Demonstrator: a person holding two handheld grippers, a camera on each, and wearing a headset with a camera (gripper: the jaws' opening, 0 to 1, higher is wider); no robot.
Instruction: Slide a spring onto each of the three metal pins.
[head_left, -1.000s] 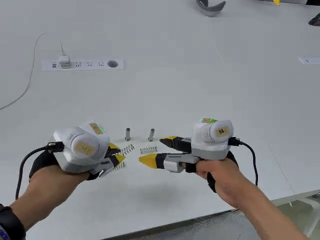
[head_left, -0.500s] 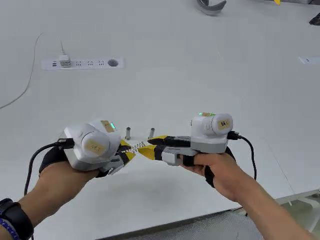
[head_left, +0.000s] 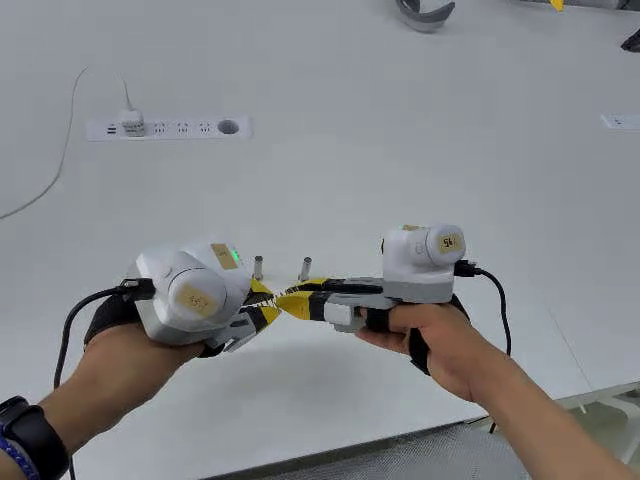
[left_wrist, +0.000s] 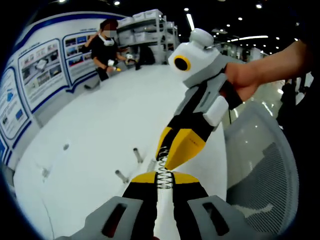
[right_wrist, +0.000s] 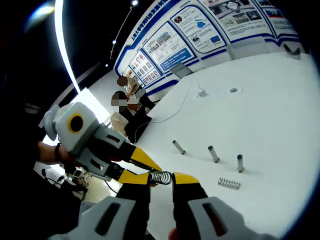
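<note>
A small coil spring (left_wrist: 163, 176) hangs in the air between both grippers. My left gripper (left_wrist: 164, 178) is shut on its near end. My right gripper (right_wrist: 161, 179) comes from the opposite side, and its yellow fingertips (left_wrist: 172, 150) pinch the spring's far end. In the head view the two sets of tips meet above the table, the left gripper (head_left: 262, 303) facing the right gripper (head_left: 292, 300). Three upright metal pins (right_wrist: 178, 147) (right_wrist: 213, 154) (right_wrist: 240, 163) stand in a row on the white table, all bare. Two pins (head_left: 258, 266) (head_left: 305, 268) stand just beyond the tips. Another spring (right_wrist: 229, 183) lies near the pins.
A white power strip (head_left: 165, 128) with a plugged-in adapter and a trailing cable (head_left: 60, 150) lies at the back left. A grey object (head_left: 425, 12) sits at the far edge. The table's front edge (head_left: 590, 395) runs close to my right arm, with a mesh chair (head_left: 400, 450) below it.
My left gripper has lifted a spring off the table. Both grippers moved together in the air, and the right gripper's jaws went from open to shut on the spring's other end.
</note>
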